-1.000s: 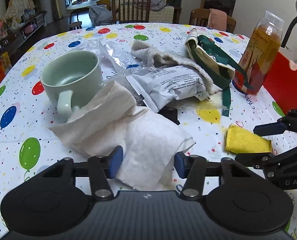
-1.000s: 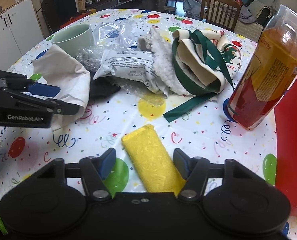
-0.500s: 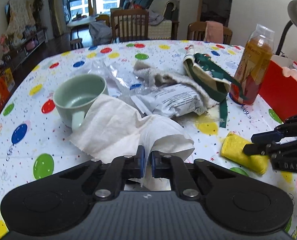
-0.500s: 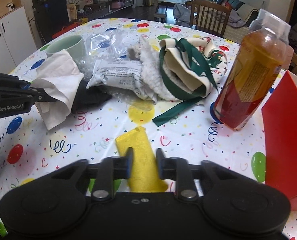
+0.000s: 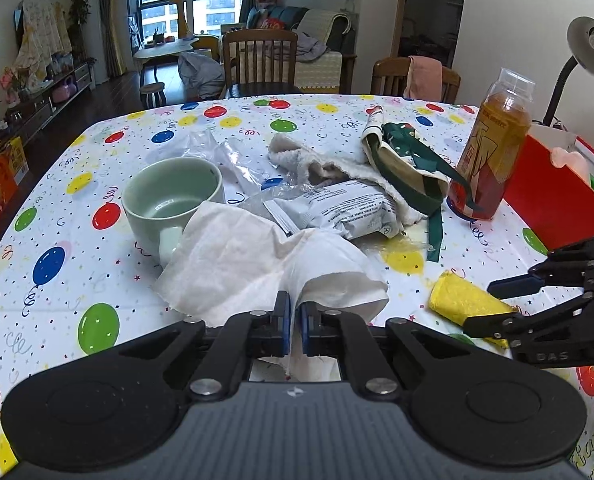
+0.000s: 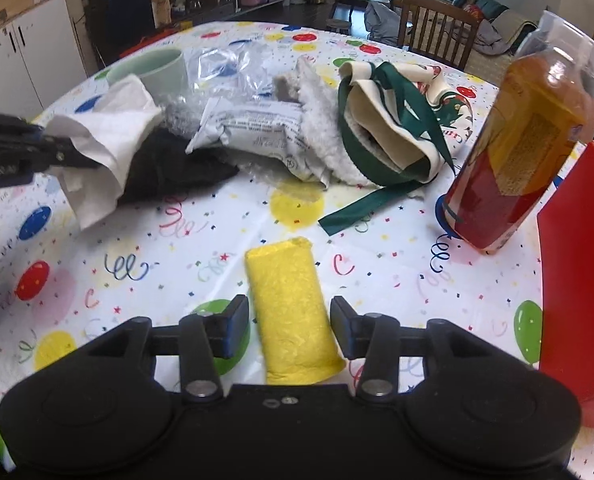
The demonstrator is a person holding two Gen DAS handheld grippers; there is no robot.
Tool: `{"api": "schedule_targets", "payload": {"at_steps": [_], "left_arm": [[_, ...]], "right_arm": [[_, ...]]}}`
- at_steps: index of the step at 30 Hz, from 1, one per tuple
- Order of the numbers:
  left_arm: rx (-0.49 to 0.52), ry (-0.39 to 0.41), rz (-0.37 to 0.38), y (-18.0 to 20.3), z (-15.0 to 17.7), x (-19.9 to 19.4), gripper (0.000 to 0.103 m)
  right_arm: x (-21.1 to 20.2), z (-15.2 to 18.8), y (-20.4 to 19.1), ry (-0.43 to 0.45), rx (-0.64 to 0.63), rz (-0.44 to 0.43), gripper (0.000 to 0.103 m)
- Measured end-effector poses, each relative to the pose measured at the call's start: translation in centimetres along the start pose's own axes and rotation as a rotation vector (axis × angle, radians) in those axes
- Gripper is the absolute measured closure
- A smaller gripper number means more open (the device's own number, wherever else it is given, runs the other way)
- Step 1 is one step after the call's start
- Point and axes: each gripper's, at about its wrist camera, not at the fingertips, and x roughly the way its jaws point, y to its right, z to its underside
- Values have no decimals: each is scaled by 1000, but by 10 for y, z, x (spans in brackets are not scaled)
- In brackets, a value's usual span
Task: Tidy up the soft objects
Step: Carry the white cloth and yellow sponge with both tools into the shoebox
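Left wrist view shows the bench point(image 5: 97, 240), covered with a balloon cloth, and on it a loose pile of things. The biggest soft thing is the white tissue point(image 5: 249, 256), which lies against the green mug point(image 5: 169, 196) and partly over a grey packet point(image 5: 337, 208). Behind them a fleece cloth point(image 5: 309, 160) and a bag with green straps point(image 5: 405, 160) lie beside the juice bottle point(image 5: 493, 152). The left hand-held gripper point(image 5: 294, 322) is pressed together and pinches the near edge of the tissue.

Smaller is the yellow sponge point(image 6: 293, 312), which lies flat on the bench near the red box point(image 6: 577, 280). The right hand-held gripper point(image 6: 289, 326) is spread, with one finger on each side of the sponge and, as I judge, not touching it.

The step in hand seems to be the picking up of two soft things together. Next, the right one needs to close on the sponge, and the left needs to lift the tissue slowly, because the thin paper can tear or drag the mug.
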Motion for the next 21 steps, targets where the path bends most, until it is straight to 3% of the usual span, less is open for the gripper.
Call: {"api": "schedule_targets", "payload": {"at_steps": [11,21], "left_arm": [[-5,0,2,-1,2,-9,98],[10,-4,86,7,-8,-24,98]], "right_arm": [[3,3,-6,-4,-25,33,65],[-40,6,15,72,163,-21,66]]}}
